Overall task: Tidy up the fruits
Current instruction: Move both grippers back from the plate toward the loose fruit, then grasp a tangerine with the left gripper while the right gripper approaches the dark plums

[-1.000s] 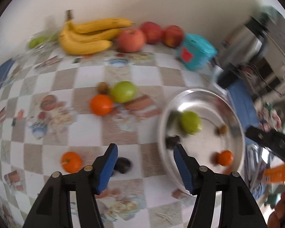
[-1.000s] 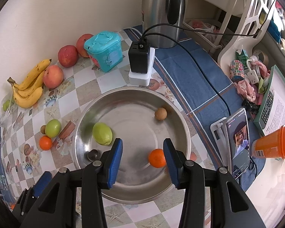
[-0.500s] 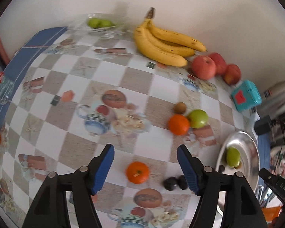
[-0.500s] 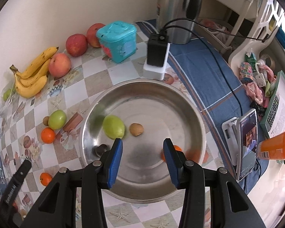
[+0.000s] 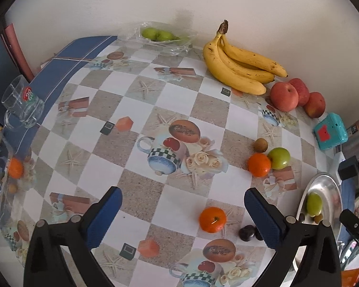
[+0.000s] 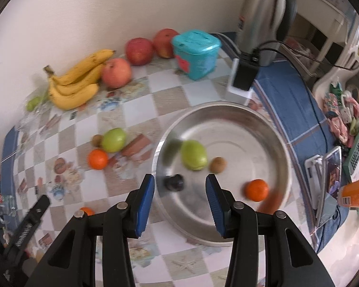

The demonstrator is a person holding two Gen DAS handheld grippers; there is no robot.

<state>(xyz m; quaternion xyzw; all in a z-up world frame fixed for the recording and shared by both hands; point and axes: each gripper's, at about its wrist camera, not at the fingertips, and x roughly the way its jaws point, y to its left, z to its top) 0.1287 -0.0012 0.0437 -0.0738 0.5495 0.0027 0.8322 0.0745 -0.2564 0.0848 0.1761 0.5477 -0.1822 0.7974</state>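
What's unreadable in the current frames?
- Left wrist: bowl cut off by the left tongs' right finger and the image edge; most of its contents are hidden.
- Left wrist: dark fruit partly behind that finger, count unclear.
- Right wrist: motion blur; dark fruit in bowl unidentifiable.
- Right wrist: near orange mostly hidden by right tongs.

My left gripper (image 5: 183, 211) over table (image 5: 141, 157), bowl (image 6: 270, 129) right of it, bananas (image 5: 237, 67) and apples (image 5: 284, 96) behind, against wall.
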